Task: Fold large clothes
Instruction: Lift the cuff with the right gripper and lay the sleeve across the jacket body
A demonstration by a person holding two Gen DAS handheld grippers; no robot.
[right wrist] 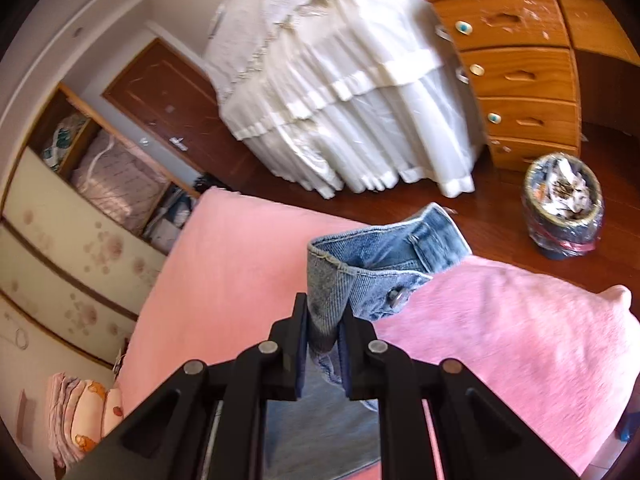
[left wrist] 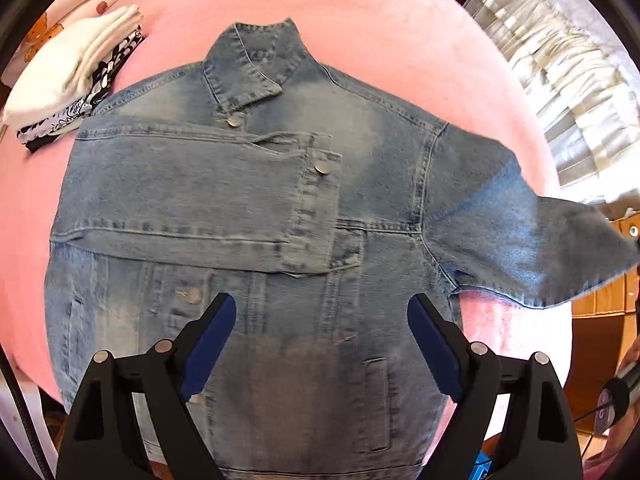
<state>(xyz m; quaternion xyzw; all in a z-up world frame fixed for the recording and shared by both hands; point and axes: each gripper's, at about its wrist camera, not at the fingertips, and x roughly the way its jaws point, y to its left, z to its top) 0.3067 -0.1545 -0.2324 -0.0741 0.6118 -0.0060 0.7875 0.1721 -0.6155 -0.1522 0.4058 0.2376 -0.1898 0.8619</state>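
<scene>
A blue denim jacket lies front up on a pink bed cover, collar at the far side. One sleeve is folded across the chest. The other sleeve stretches out to the right, lifted off the bed. My left gripper hovers open and empty above the jacket's lower front. My right gripper is shut on the cuff end of the denim sleeve and holds it up over the pink cover.
A stack of folded white and black-and-white clothes sits at the bed's far left. Beyond the bed stand a white covered object, a wooden chest of drawers and a waste bin on the wood floor.
</scene>
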